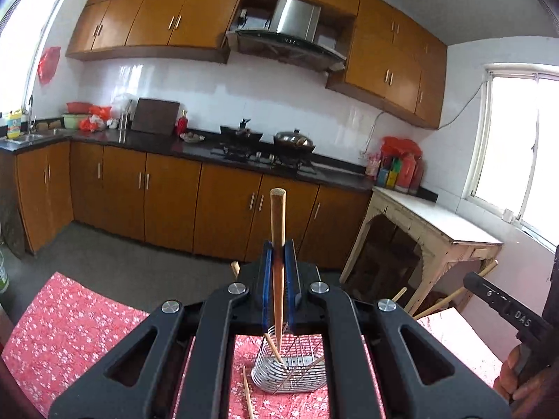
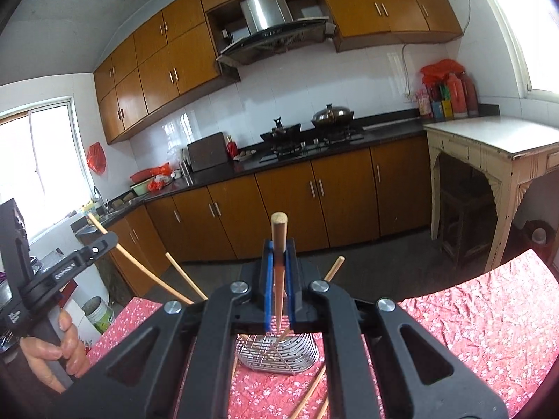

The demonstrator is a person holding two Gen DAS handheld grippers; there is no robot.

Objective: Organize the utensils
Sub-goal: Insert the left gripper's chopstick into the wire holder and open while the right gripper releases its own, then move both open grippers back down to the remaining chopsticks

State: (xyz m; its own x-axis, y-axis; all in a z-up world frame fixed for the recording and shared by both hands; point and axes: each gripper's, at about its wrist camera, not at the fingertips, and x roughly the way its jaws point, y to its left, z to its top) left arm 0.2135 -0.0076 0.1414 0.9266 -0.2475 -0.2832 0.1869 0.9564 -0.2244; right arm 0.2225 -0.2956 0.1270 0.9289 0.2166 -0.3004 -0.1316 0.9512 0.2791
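Note:
A metal wire utensil holder (image 1: pixel 289 366) stands on the red floral tablecloth, also in the right wrist view (image 2: pixel 277 351). My left gripper (image 1: pixel 278 255) is shut on a wooden chopstick (image 1: pixel 277 223), held upright with its thin tip down in the holder. My right gripper (image 2: pixel 278 255) is shut on another wooden chopstick (image 2: pixel 278 237), upright, tip reaching the holder's rim. More chopsticks lean in the holder (image 2: pixel 181 274). Loose chopsticks lie on the cloth beside it (image 1: pixel 247 392) (image 2: pixel 311 389).
The red floral tablecloth (image 1: pixel 66 321) covers the table below both grippers. A worn white side table (image 2: pixel 496 146) stands to the right. Kitchen counter with stove and woks (image 1: pixel 269 146) runs along the far wall. The other hand-held gripper shows at each view's edge (image 1: pixel 503 305).

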